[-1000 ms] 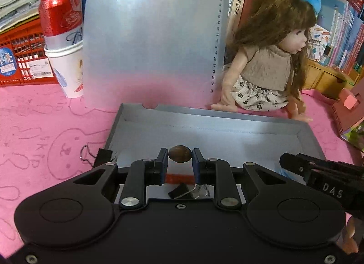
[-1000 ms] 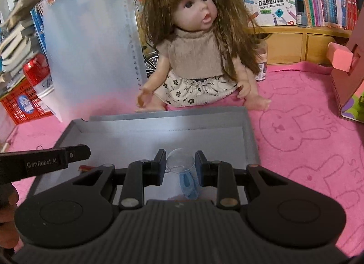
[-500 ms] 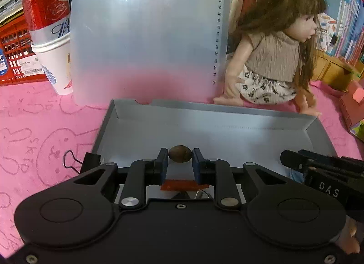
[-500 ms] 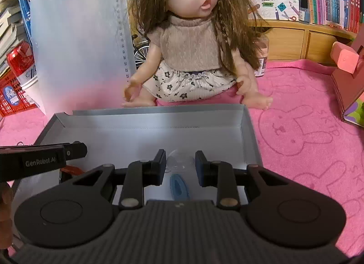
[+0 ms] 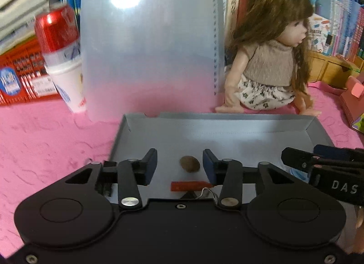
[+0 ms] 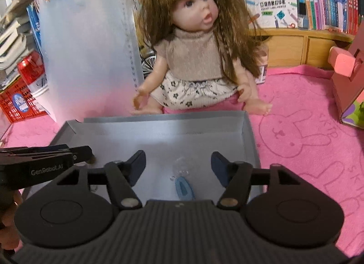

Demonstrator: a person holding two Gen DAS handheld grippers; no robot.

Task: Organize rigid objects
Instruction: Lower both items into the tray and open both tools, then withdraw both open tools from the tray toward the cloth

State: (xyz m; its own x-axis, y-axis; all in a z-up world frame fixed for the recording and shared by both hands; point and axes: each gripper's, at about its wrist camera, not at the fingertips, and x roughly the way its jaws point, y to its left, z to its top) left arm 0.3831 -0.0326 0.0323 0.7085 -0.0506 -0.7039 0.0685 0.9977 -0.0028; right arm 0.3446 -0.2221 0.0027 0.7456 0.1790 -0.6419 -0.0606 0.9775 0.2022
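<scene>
Both grippers are hanging over the grey tray [image 6: 250, 132] on the pink cloth [image 6: 295, 141], and each has just been opening its jaws. The left gripper [image 5: 179, 165] is standing part open with the brown nut [image 5: 189, 163] lying loose on the tray floor between its fingers, while the right gripper [image 6: 178, 165] is standing wide, the clear plastic piece [image 6: 182, 165] lying free below it beside the blue clip [image 6: 183, 188]. With the red strip [image 5: 190, 185] also lying inside, the sorting is looking well advanced, though a binder clip may be waiting outside the tray's left edge.
</scene>
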